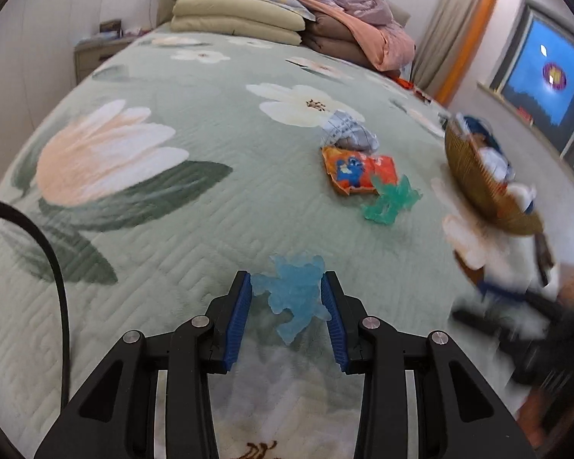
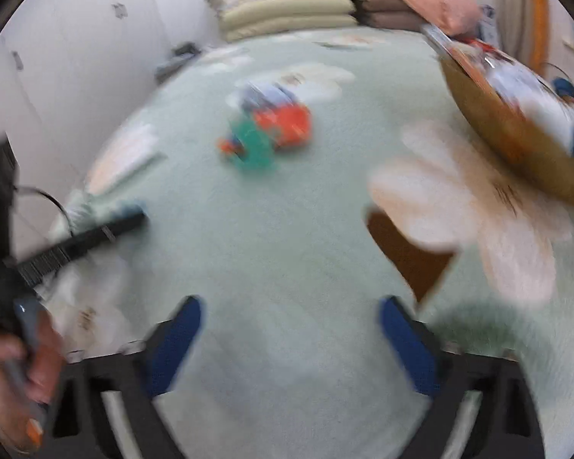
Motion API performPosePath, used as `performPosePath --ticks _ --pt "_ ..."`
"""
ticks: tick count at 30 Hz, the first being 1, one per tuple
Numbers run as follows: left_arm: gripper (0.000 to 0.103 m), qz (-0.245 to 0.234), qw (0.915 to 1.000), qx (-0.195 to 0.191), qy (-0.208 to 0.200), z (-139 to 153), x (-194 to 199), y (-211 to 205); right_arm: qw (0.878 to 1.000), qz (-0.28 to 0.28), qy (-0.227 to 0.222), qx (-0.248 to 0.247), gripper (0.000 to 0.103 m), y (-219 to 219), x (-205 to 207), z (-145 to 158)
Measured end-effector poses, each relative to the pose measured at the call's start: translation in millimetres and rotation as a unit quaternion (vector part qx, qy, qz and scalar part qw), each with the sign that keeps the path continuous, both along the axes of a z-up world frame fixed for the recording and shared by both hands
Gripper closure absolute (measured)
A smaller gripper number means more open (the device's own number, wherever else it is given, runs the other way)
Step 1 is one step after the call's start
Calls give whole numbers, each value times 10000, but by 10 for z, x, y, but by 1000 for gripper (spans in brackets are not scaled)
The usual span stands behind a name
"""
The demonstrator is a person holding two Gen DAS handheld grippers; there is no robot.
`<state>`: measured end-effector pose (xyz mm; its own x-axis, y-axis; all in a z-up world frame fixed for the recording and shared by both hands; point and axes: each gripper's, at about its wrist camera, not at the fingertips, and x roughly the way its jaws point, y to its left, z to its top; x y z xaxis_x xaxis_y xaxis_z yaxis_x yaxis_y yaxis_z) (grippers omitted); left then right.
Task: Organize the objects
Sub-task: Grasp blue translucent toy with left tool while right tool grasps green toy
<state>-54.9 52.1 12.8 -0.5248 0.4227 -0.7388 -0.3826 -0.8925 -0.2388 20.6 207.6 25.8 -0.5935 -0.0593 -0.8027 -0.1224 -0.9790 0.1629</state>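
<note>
Both wrist views low over bed, facing pillows — right apparently nearer basket.

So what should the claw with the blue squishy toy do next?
Probably lift it and carry it toward the basket. The left claw looks clamped on the blue toy, while the basket already holds other things and the bedspread still has loose items.

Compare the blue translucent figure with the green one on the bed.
The blue figure is pale blue and sits clamped between the left gripper pads; the green figure is teal and lies free on the bedspread. The green figure touches the orange packet; the blue figure touches no other object. Both are translucent, frosted toy shapes.
</note>
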Motion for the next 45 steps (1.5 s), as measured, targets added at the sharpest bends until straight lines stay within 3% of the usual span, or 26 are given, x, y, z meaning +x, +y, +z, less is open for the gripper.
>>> performPosePath --ticks 3,5,7,11,13,14,15,16,18,20,21,22,27,32,34,36,37,39,43,45 --pt "68 -112 9995 -265 157 -20 37 93 9994 -3 245 226 26 -6 -318 256" --pt "68 -126 9996 -179 173 -22 63 53 9992 -80 390 103 26 6 -522 344" --pt "68 -124 9998 -24 123 -26 45 5 9992 -151 362 -68 25 37 -680 310" --pt "68 -129 9998 94 114 -38 15 4 9968 -139 -140 -778 21 31 -922 -85" --pt "68 -128 9998 88 125 -39 13 11 9985 -145 102 -513 22 -51 -872 -94" --pt "68 -128 9998 76 131 -41 12 16 9996 -59 80 -253 32 -131 -868 -88" --pt "68 -127 9998 66 135 -44 12 20 9998 38 87 -199 51 -171 -866 -86" --pt "68 -126 9998 55 140 -44 7 26 9993 227 134 -271 59 -226 -831 -71" --pt "68 -125 9998 38 147 -46 20 31 9997 170 198 -18 59 -270 -738 -38" --pt "68 -120 9998 25 157 -47 31 35 9994 221 255 -115 62 -256 -589 15" --pt "68 -119 9998 11 163 -47 30 40 9994 217 231 -171 85 -233 -511 38" --pt "68 -120 9998 -1 168 -49 36 40 9994 208 168 -207 87 -209 -427 49" --pt "68 -122 9998 -10 175 -50 37 47 9988 -154 -97 -444 87 113 182 -51" --pt "68 -125 9998 -9 173 -54 31 43 9908 -188 -244 -1316 80 408 390 -113" --pt "68 -125 9998 -5 173 -54 29 43 9930 -185 -151 -1153 67 416 317 -17" --pt "68 -124 9998 -12 173 -54 30 44 9965 -151 34 -822 24 368 170 84" --pt "68 -125 9998 -16 174 -55 29 44 9968 -109 158 -770 20 346 96 124" --pt "68 -125 9998 -18 174 -58 28 42 9970 69 341 -698 20 273 -101 178" --pt "68 -126 9998 -5 173 -58 27 41 9986 362 -43 -371 20 71 -518 27" --pt "68 -125 9998 19 169 -65 27 33 9989 415 -223 -39 31 -60 -618 -165"
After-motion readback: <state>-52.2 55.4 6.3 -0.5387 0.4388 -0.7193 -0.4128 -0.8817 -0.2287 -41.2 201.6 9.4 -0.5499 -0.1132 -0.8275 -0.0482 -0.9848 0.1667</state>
